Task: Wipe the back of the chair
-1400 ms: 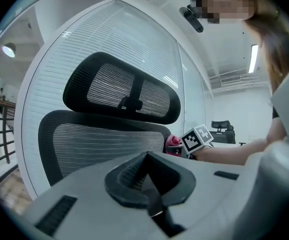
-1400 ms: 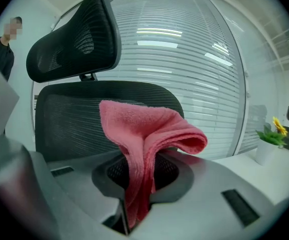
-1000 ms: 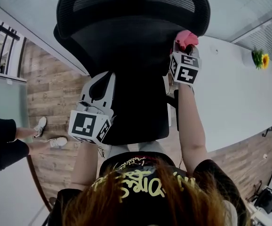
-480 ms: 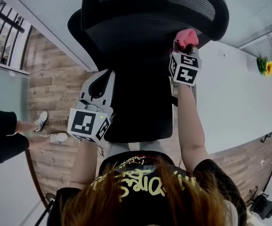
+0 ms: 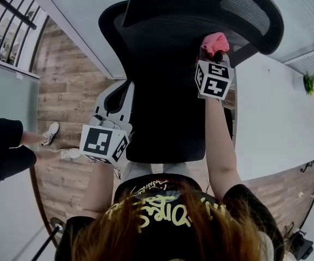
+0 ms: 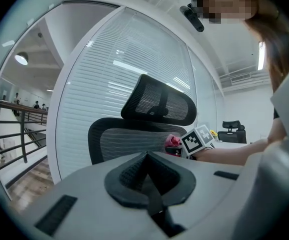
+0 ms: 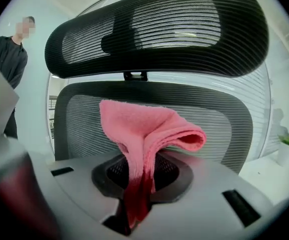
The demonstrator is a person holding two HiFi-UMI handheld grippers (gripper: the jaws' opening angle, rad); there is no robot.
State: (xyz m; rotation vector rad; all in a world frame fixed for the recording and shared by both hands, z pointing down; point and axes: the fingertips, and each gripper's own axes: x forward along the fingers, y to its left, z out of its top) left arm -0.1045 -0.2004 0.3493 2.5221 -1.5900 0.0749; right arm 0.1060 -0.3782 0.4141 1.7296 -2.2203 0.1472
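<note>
A black mesh office chair stands in front of me, its backrest (image 5: 162,91) and headrest (image 5: 211,4) seen from behind. My right gripper (image 5: 214,53) is shut on a folded pink cloth (image 5: 214,42) held near the backrest's upper right, just below the headrest. In the right gripper view the cloth (image 7: 144,134) sticks up from the gripper (image 7: 137,204) before the mesh backrest (image 7: 84,119); whether it touches is unclear. My left gripper (image 5: 113,99) hangs at the chair's left side, shut with nothing in it. In the left gripper view that gripper (image 6: 152,194) points toward the backrest (image 6: 129,139).
A white table (image 5: 276,113) with a sunflower (image 5: 312,85) runs along the right. A person in dark clothes (image 5: 5,151) stands on the wood floor at the left. A glass wall with blinds (image 6: 134,59) stands behind the chair. Another chair (image 6: 233,129) is far off.
In the head view the chair has shifted right and appears turned a little. Both grippers sit at almost the same spots, the right one still shut on the cloth.
</note>
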